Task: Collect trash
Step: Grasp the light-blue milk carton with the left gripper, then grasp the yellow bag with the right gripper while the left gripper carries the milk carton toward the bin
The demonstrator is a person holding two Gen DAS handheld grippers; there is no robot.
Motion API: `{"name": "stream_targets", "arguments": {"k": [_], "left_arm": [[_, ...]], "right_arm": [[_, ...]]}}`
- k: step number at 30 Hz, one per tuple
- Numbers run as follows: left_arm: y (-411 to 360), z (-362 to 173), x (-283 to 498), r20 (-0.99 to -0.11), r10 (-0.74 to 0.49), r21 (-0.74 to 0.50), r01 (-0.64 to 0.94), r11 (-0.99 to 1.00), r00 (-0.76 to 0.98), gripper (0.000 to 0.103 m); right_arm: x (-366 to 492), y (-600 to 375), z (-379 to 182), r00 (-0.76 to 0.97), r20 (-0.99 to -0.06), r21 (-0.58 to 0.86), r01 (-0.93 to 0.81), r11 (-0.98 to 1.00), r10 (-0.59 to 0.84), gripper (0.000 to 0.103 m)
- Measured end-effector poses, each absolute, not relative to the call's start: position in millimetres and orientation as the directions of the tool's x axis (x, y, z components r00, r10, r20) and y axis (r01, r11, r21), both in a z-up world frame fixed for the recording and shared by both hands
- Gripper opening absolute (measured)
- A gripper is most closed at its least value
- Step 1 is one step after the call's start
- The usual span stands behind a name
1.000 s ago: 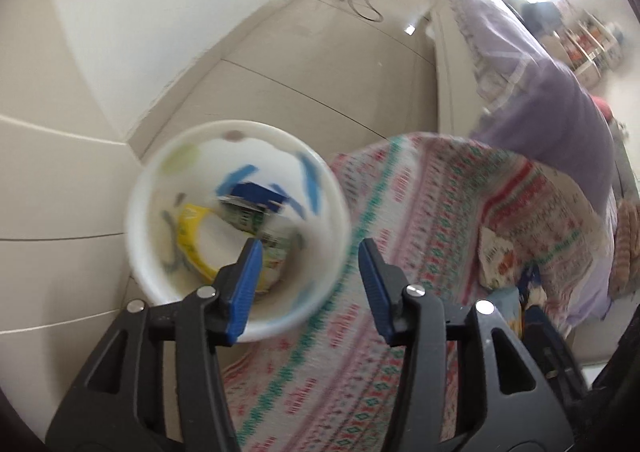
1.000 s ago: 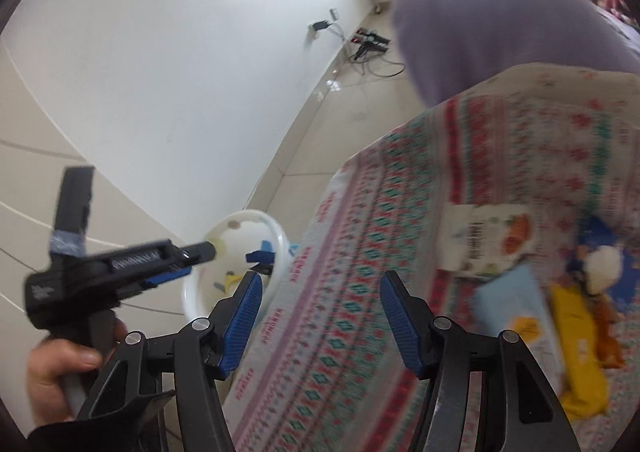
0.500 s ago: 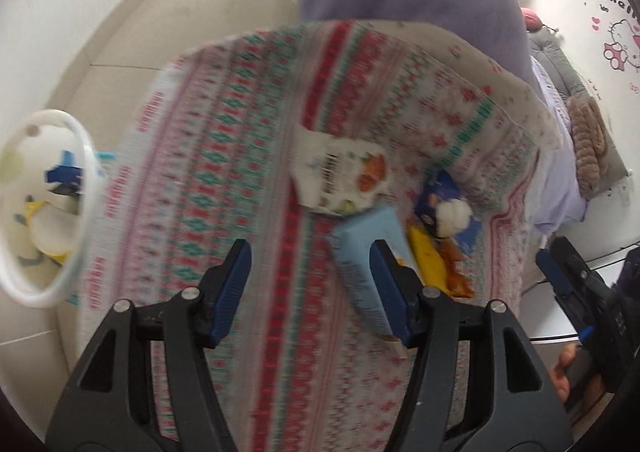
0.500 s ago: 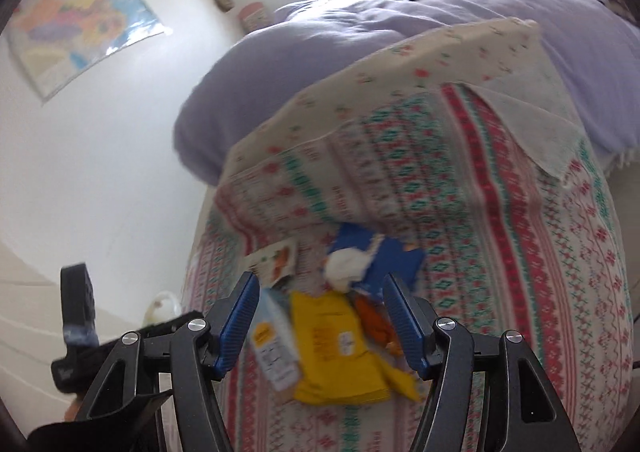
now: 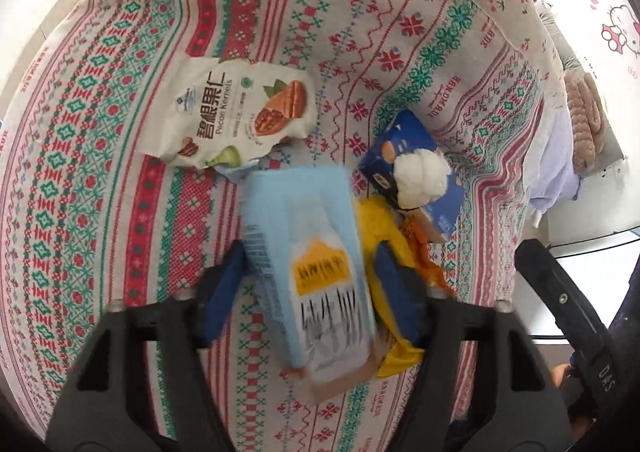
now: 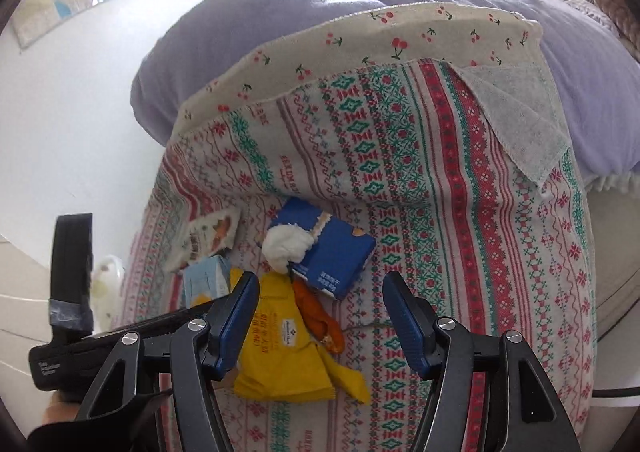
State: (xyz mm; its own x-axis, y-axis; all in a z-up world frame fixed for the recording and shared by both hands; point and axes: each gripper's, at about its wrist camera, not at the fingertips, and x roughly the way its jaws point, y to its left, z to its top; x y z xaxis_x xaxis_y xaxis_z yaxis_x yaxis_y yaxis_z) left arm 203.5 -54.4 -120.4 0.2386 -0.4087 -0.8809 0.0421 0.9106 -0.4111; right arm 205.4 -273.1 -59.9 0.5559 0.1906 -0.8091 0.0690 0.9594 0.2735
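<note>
While five trash items are lying on the patterned blanket (image 6: 460, 211), we are closing the left gripper (image 5: 310, 280) around the light blue carton (image 5: 308, 248) at lower centre, pads not yet pressing. The right gripper (image 6: 320, 316) is hovering spread and empty over the yellow wrapper (image 6: 288, 344).

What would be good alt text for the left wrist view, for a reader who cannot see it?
The left tongs straddle a light blue carton lying on a patterned cloth, their jaws closing. A pecan bag, a yellow wrapper, a blue box and a white wad lie nearby.
</note>
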Motion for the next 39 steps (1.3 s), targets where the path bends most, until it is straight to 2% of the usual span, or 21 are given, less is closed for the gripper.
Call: {"name": "stream_targets", "arguments": {"k": [10,16,29,30,31,32,34,39], "left_arm": [[-56,-105,200,-0.873,-0.388,-0.38,0.087,0.921,0.295,0.06],[-23,-101,204,-0.864,-0.386,-0.389,0.059,0.92,0.324,0.06],[8,-95,199,-0.86,-0.388,-0.398,0.038,0.916,0.331,0.06],[8,-95,199,-0.86,-0.387,-0.398,0.039,0.917,0.333,0.06],[8,-94,199,-0.859,-0.387,-0.398,0.04,0.917,0.335,0.06],[9,-94,198,-0.858,-0.387,-0.397,0.04,0.917,0.338,0.06],[13,-91,198,-0.856,-0.387,-0.399,0.039,0.916,0.343,0.06],[21,-86,197,-0.851,-0.386,-0.399,0.04,0.916,0.357,0.06]], "right_arm": [[212,-285,-82,0.47,-0.846,0.333,0.094,0.938,0.253,0.066],[213,-246,-98,0.354,-0.864,0.363,-0.059,0.93,0.36,0.066],[211,-189,-133,0.273,-0.947,0.135,-0.139,0.981,0.169,0.066],[211,-185,-133,0.281,-0.947,0.119,-0.147,0.982,0.157,0.058],[210,-183,-132,0.294,-0.944,0.11,-0.15,0.983,0.15,0.037],[210,-182,-130,0.302,-0.941,0.114,-0.145,0.983,0.154,0.024],[209,-185,-126,0.31,-0.929,0.169,-0.124,0.978,0.2,0.018],[197,-177,-100,0.391,-0.888,0.18,-0.187,0.966,0.242,0.018]]}}
